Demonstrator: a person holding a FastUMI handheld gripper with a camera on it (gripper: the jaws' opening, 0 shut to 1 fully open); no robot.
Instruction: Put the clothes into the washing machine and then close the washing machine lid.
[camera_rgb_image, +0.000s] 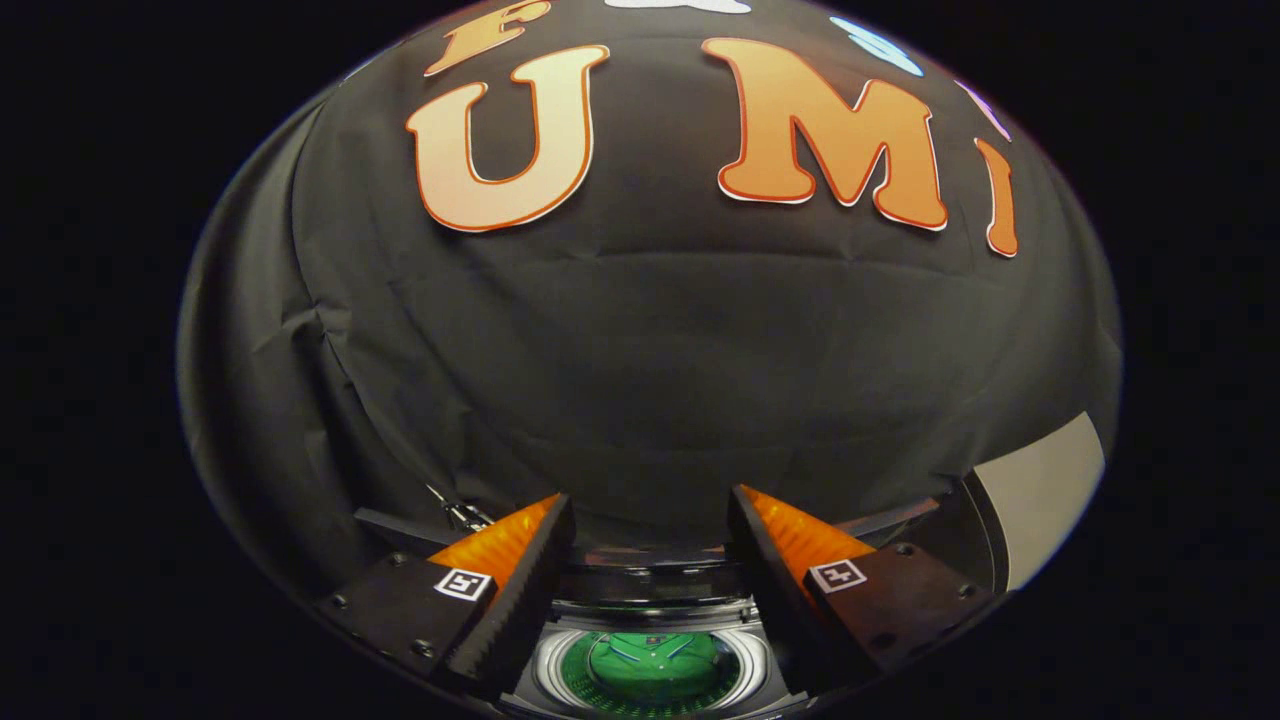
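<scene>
Green garment (650, 668): lies inside the washing machine (648, 640) drum, below and between the gripper (650, 520) fingers, which stand apart and empty; likely soft, light, limp; pinch any raised fold.

Recording booth: black cloth wall (640, 350), washing machine (650, 665).

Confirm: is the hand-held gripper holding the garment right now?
No. The hand-held gripper is open with nothing between its fingers; the green garment lies in the washer drum below.
</scene>
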